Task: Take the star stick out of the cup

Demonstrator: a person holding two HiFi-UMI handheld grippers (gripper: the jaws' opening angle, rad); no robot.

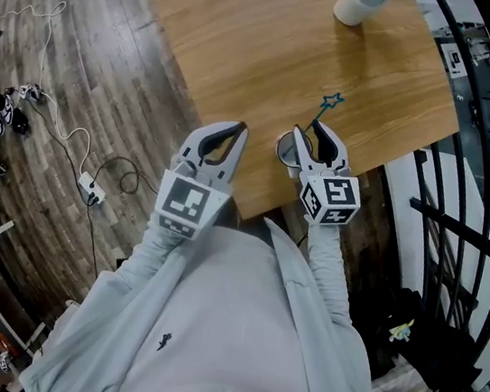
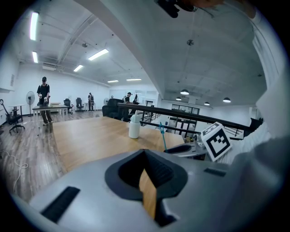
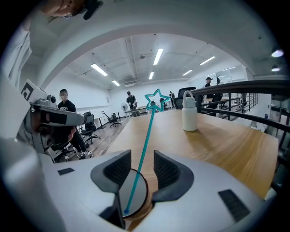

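Right gripper (image 3: 142,162) is held with its jaws apart, just above the cup (image 3: 139,195). The thin shaft of the star stick (image 3: 146,140) rises through the gap between the ribbed pads, closer to one pad, and no contact can be made out. Left gripper (image 2: 144,153) is seen just beside it with its jaws drawn together on nothing.

The cup stands at the near edge of the tabletop (image 3: 217,145). The stick's foot rests on the cup floor and the shaft leans away from the camera, so the star (image 3: 157,99) is carried high over the wood.

The stick is judged to be very light, thin and somewhat springy, probably smooth plastic. It could slip or pivot between the pads if it is pinched loosely. A hold is best taken on the bare shaft just above the rim, where the pads already flank it, and not on the star, which looks easier to bend. The cup is also judged light and may lift or tip at the edge if the stick drags against its wall, so a lift along the shaft's own lean is advised.

Farther off, a white bottle (image 3: 190,113) stands on the tabletop, well apart from the cup.
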